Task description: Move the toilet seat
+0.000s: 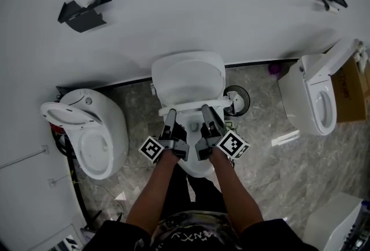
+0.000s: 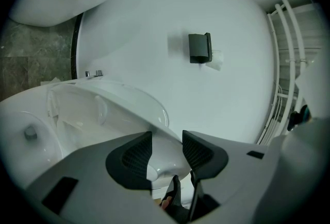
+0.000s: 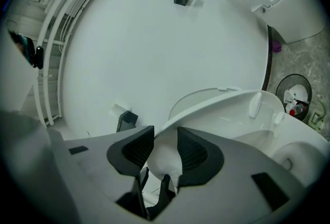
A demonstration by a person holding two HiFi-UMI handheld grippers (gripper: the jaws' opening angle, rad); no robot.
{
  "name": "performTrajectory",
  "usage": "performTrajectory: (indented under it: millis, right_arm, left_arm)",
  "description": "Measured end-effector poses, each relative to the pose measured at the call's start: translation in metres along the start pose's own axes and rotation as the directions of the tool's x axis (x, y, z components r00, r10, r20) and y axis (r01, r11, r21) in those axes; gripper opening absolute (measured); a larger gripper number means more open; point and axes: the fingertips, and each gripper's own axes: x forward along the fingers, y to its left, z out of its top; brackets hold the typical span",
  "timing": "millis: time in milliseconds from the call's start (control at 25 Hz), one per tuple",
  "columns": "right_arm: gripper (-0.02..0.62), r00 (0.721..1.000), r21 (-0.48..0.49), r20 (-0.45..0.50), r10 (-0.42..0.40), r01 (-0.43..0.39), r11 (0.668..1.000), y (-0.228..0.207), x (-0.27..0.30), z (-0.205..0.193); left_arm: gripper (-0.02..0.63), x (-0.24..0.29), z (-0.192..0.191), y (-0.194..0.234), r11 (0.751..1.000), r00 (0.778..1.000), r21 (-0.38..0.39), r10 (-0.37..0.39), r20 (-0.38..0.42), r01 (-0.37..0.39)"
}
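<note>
White toilet seat [image 1: 188,79] tilted up over the middle toilet bowl [image 1: 199,168], left gripper [image 1: 171,112] and right gripper [image 1: 205,110] side by side at its near edge, both sets of fingers [image 2: 131,158] clenched on the rim, pale wall [image 1: 191,7] on the far side

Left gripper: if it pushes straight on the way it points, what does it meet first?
The toilet seat: its rim sits between the jaws of the left gripper, which are closed on it. Past the rim the white wall looks next, though depth is unclear.
</note>
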Motion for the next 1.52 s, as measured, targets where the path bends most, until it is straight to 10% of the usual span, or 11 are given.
performTrajectory:
  millis: [1520]
  right_arm:
    - [0.057,0.994,0.013,0.010,-0.105,0.105,0.994,-0.044,0.145,0.040]
  left_arm:
    - [0.094,0.124,0.064,0.034,0.998,0.999,0.067,0.023,-0.035,-0.021]
